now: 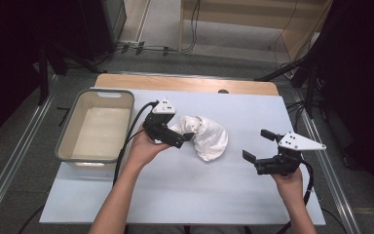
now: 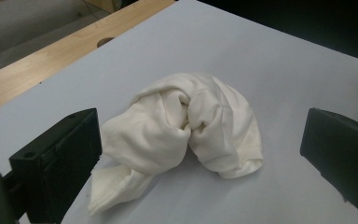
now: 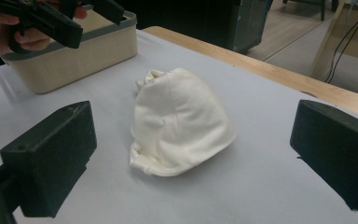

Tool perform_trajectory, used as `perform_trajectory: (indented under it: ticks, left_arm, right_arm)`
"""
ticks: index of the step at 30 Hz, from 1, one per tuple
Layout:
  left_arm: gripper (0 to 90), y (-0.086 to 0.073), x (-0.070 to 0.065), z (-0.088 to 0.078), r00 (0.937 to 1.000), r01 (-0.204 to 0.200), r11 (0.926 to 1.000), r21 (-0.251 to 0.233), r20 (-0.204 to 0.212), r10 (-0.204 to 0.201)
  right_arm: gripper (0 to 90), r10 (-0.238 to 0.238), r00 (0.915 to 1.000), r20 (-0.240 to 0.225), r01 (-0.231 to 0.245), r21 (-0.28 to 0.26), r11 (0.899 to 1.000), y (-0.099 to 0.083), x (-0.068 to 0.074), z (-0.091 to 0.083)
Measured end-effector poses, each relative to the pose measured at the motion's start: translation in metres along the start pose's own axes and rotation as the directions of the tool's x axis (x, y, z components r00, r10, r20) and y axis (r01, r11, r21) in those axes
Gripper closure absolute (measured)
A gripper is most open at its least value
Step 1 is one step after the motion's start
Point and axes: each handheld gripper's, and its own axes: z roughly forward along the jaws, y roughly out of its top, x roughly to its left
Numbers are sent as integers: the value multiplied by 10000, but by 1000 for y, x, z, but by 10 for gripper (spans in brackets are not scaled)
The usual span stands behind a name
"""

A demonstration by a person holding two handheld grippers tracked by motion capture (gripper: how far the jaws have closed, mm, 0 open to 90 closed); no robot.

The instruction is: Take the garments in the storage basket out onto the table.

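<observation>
Near the tabletop's [image 1: 253, 204] middle, the left tool [image 1: 184, 138], jaws apart, is reaching for a crumpled white cloth [image 1: 205, 136]; the right tool [image 1: 259, 144] is waiting, jaws apart, ready to help.

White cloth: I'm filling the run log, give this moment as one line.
white cloth: bunched on table | left gripper: open, at cloth | right gripper: open, apart | bin: empty

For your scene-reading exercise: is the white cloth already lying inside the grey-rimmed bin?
No, the white cloth lies crumpled on the table sheet, to the right of the bin.
</observation>
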Motion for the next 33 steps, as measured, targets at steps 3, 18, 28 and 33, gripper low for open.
perform_trajectory:
  ticks: [3, 18, 28, 33]
  left_arm:
    - [0, -3, 1, -7, 9999, 80, 10000, -39, -67, -80]
    - [0, -21, 5, -40, 9976, 519, 9972, -541, -421, -542]
    - [0, -34, 8, -61, 9940, 684, 9949, -745, -800, -743]
    - [0, -39, 8, -69, 9925, 743, 9935, -861, -905, -820]
  right_arm:
    - [0, -8, 10000, 2, 8, 52, 10000, 0, 0, 0]
    - [0, -17, 10000, 51, 16, 116, 9999, -1, 0, 1]
    - [0, -43, 10000, 59, 42, 140, 9999, -1, 0, 2]
    - [0, -38, 10000, 68, 37, 149, 9999, -1, 0, 2]
